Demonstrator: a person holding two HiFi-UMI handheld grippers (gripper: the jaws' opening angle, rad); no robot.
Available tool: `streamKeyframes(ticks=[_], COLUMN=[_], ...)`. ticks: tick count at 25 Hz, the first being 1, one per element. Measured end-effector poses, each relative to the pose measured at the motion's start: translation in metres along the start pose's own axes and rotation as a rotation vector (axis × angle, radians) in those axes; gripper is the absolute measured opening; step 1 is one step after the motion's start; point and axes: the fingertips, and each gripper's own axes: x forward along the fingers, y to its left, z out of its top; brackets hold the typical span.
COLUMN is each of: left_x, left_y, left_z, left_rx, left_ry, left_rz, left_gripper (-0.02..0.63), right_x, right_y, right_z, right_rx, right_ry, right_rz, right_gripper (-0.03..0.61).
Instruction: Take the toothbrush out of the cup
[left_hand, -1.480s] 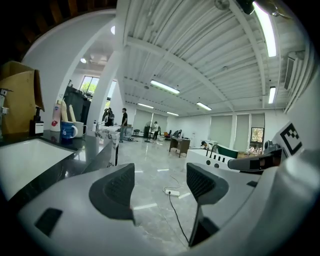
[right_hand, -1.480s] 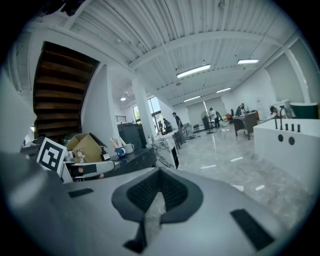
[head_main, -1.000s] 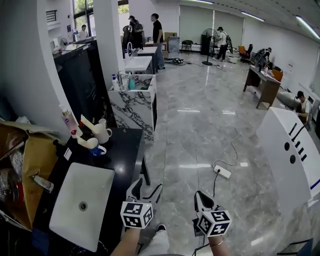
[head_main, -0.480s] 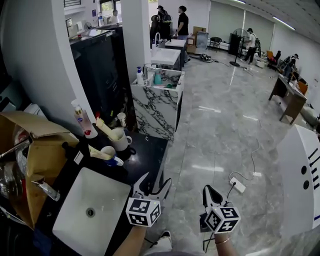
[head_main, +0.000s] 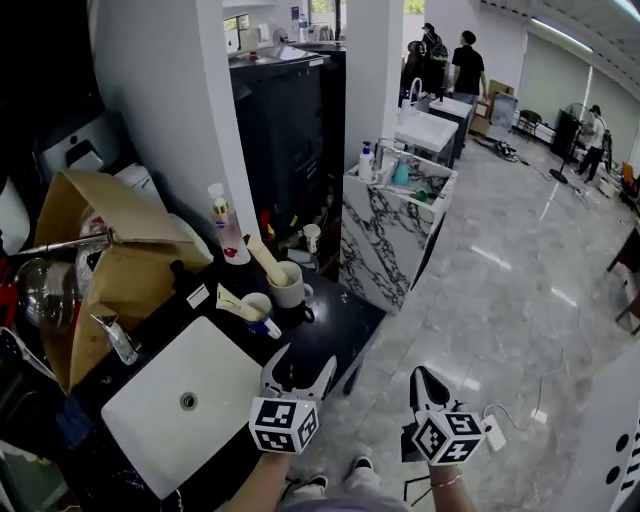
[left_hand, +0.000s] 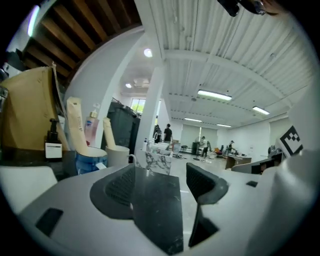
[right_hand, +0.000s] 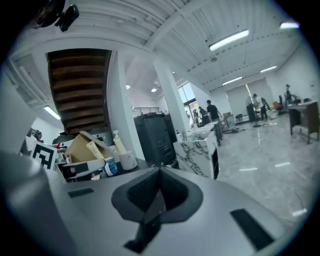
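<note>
**Mia:** Where is the toothbrush?

**Sam:** Two cups sit side by side on the black counter (head_main: 335, 322), behind the white sink (head_main: 180, 400). A cream stick (head_main: 265, 262) leans out of the white cup (head_main: 291, 291). It is flat, pale and long, and it tips to the left. A second cream stick (head_main: 234, 302) lies low across the blue cup (head_main: 263, 317). It looks the same but leans over more. I cannot tell which one is the toothbrush.

**Mia:** Is anything touching them?

**Sam:** No. The left gripper (head_main: 300, 366) is over the near corner of the counter and points at the cups. It is not touching them.

**Mia:** Are its fingers spread?

**Sam:** Yes, wide apart. They have just closed a tiny bit. Nothing is between them.

**Mia:** And the other one?

**Sam:** The right gripper (head_main: 424, 378) is off to the side, over the grey floor (head_main: 500, 300). Its fingers are pressed together, with nothing in them.

**Mia:** What else is by the cups?

**Sam:** A bottle (head_main: 223, 226) with pink in it stands behind them, and a brown box (head_main: 110, 265) is to the left.
</note>
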Motion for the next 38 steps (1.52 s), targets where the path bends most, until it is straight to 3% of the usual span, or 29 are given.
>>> streamKeyframes(ticks=[10,16,20,30,38], left_x=[-0.033,-0.048,-0.042,-0.009,0.000], left_y=[0.069,0.104,0.124,0.158,0.173], left_z=[0.027,0.040,0.042,0.043,0.049], left_rx=[-0.041,-0.064,-0.086,-0.120,-0.121], left_ry=[-0.092,-0.131,-0.137,-0.136,-0.146], left_rz=[0.414,0.587,0.628,0.638,0.651], left_gripper=[0.287,0.276,0.276,0.273,0.213], right_x=[0.069,0.090,0.099,0.127,0.140], right_y=[0.024,0.046,0.057,0.068,0.069], right_z=[0.029,0.024,0.018,0.020,0.009], right_rx=[-0.060,-0.061,-0.059,-0.052,-0.041], right_ry=[0.046,0.090,0.119,0.135,0.161], right_rz=[0.309,0.438,0.474,0.473,0.460], right_gripper=[0.003,0.003,0.003,0.003,0.003])
